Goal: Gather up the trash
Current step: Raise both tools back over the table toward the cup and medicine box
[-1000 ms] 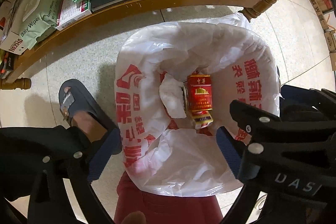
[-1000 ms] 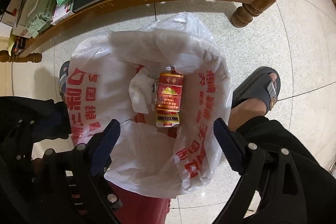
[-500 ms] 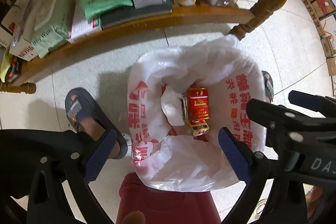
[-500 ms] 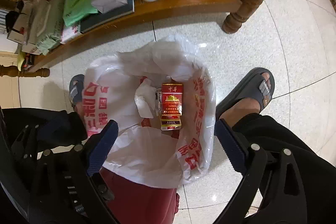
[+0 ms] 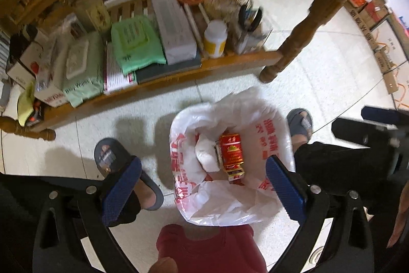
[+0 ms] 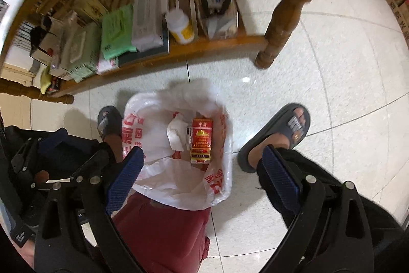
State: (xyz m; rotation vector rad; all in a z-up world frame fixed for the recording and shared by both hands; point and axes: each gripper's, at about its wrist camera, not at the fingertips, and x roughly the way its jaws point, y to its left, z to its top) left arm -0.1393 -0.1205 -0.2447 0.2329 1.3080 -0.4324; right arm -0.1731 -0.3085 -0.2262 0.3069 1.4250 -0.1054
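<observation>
At the far left, a low wooden shelf (image 5: 153, 83) under the table carries wipes packs, a green pouch (image 5: 135, 45), a long white box (image 5: 173, 27) and a white bottle with a yellow label (image 5: 215, 39). Nearer, a foot in a dark slipper (image 5: 112, 160) stands on the tiled floor (image 6: 332, 68), just left of the trash bag. The left claw (image 5: 204, 191) points almost straight down, its blue pads wide apart with nothing between them. Below it the white plastic bag with red print (image 5: 271, 134) lines a bin and stands open; inside lie a crumpled white tissue (image 5: 205, 155) and, touching its right side, a red cigarette pack (image 5: 231, 151). The right claw (image 6: 202, 181) hangs over the same bag, its jaws having just been opening and now spread wide, empty. To the right of the bag the other slippered foot (image 6: 286, 129) rests on the floor, and a turned table leg (image 6: 278, 24) stands farther off.
</observation>
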